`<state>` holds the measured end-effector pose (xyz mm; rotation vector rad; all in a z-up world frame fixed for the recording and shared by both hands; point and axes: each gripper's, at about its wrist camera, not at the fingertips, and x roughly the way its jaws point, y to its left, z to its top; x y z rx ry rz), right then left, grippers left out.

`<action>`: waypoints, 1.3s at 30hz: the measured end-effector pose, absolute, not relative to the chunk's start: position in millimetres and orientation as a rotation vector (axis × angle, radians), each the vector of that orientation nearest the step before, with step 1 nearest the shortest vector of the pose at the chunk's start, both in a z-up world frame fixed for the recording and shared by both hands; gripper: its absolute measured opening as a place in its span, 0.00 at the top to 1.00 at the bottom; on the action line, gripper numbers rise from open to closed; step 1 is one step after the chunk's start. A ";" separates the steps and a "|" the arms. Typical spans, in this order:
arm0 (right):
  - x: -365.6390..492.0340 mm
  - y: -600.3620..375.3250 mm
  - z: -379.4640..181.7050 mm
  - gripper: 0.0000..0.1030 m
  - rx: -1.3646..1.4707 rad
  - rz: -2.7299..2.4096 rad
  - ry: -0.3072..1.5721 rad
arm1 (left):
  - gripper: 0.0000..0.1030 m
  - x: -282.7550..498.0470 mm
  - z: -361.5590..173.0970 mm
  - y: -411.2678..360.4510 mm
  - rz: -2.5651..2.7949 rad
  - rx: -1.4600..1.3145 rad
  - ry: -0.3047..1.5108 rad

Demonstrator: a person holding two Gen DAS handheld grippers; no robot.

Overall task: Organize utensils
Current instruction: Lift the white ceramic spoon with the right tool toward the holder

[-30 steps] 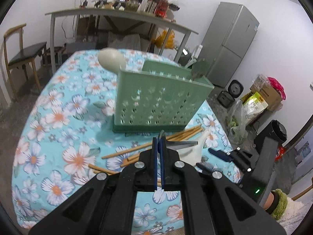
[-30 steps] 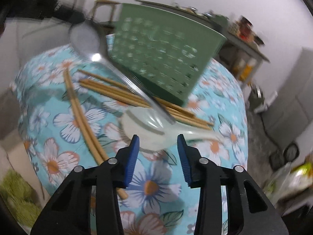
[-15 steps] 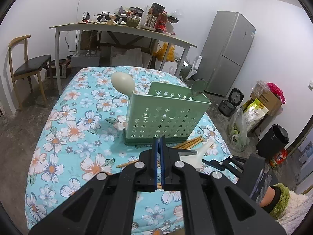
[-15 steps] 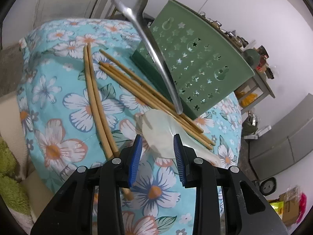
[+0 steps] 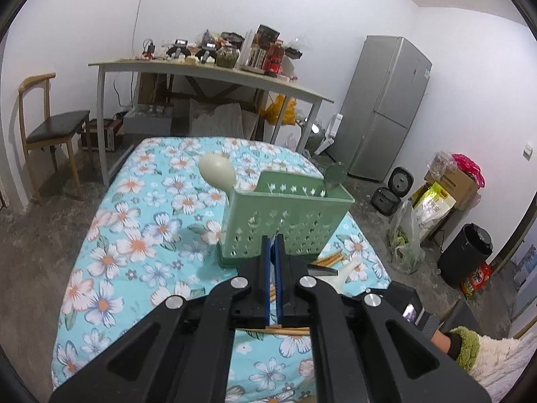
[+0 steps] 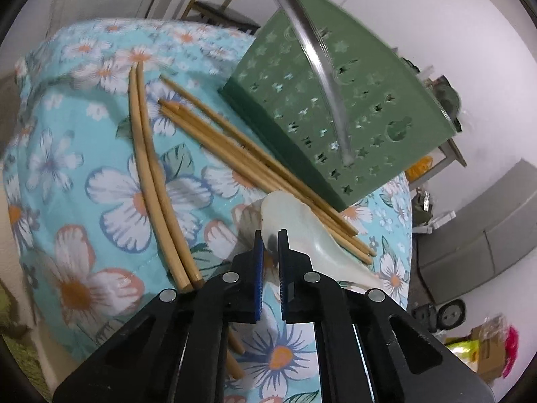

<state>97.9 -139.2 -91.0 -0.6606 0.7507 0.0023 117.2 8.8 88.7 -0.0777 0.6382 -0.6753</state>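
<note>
My left gripper (image 5: 272, 240) hangs above the table in front of the green perforated basket (image 5: 285, 215). It is shut on a metal spoon, whose grey handle (image 5: 322, 272) sticks out to the right. In the right wrist view that metal spoon (image 6: 322, 77) hangs across the basket (image 6: 352, 107). My right gripper (image 6: 270, 238) is low over the cloth. Its jaws are closing, and the pads pinch the bowl rim of a white soup spoon (image 6: 302, 228). Several wooden chopsticks (image 6: 255, 164) lie by the basket's foot, and a pair of chopsticks (image 6: 151, 174) lies to the left.
A cream spoon (image 5: 216, 174) and a grey-green utensil (image 5: 335, 176) stand in the basket. The floral tablecloth (image 5: 134, 245) covers the table. A hand in a green fuzzy sleeve (image 5: 463, 346) holds the right gripper. Behind stand a cluttered desk (image 5: 214, 70), a chair (image 5: 50, 127) and a fridge (image 5: 386, 107).
The right jaws have closed from wide apart onto the white spoon's rim. The left gripper has risen and drawn back from the basket, the metal spoon going up with it.
</note>
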 end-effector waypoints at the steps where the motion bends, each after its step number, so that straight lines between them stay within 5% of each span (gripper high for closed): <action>1: 96.7 -141.0 -86.1 0.95 -0.639 -0.001 0.744 | 0.99 117.1 92.4 9.8 -0.675 -0.076 0.626; 22: 83.0 -172.0 -19.9 0.99 -0.366 -0.047 0.628 | 0.99 151.7 190.9 14.1 -0.554 0.049 0.262; 39: 82.1 -174.3 -22.9 0.99 -0.347 -0.038 0.630 | 0.99 191.6 167.0 -35.2 -0.480 0.239 0.241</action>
